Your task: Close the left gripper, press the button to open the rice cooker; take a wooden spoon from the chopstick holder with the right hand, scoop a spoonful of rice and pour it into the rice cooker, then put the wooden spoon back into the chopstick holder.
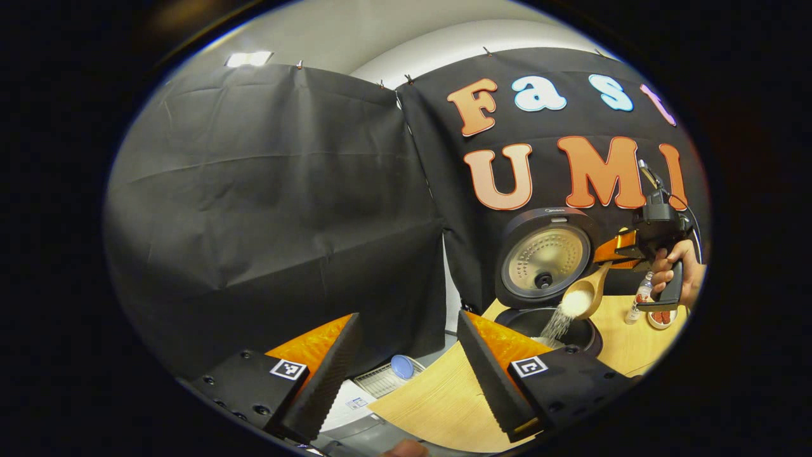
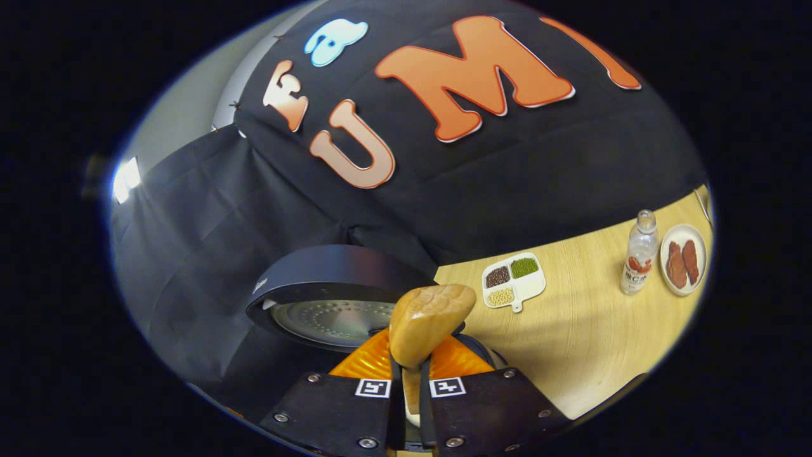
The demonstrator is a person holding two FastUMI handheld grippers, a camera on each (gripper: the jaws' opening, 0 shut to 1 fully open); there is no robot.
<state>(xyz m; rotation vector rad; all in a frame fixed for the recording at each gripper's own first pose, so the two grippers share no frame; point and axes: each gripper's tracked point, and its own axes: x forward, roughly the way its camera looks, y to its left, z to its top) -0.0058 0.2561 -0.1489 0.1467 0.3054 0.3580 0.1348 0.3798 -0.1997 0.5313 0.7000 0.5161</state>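
While my right claw (image 2: 406, 387) pinches the spoon (image 2: 428, 320) tipped over the open cooker (image 1: 547, 320), rice (image 1: 561, 320) pours in — left claw (image 1: 406, 381) spread (idle). Next, I judge: level, return spoon to holder.

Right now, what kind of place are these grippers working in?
Probably a staged kitchen counter inside a recording booth: black cloth wall hung behind a wooden table, where an open rice cooker stands with a divided dish of beans.

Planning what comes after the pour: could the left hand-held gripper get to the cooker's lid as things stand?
Probably yes: the left hand-held gripper is open and empty, bare table lies before the lid; the spoon pours beside it.
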